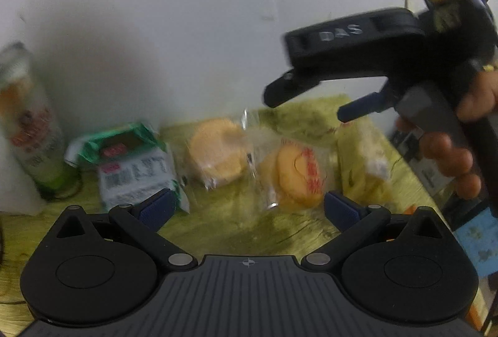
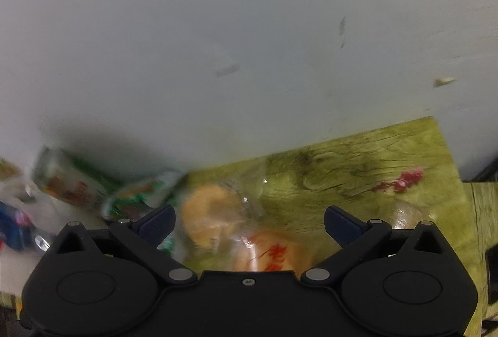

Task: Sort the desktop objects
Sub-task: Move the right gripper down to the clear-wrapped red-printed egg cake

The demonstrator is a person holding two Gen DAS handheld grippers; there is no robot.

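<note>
Left wrist view: left gripper spread wide over the table, empty; two wrapped cakes just ahead, a green packet and a can to the left. Right gripper hovers above, a hand gripping it.

Right wrist view: fingers apart, empty, cakes below between them.

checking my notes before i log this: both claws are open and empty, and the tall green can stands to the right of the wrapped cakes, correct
Not quite. In the left wrist view the tall green can stands at the far left, left of the wrapped cakes. The rest holds: the left claw and the right claw are both open and empty.
</note>
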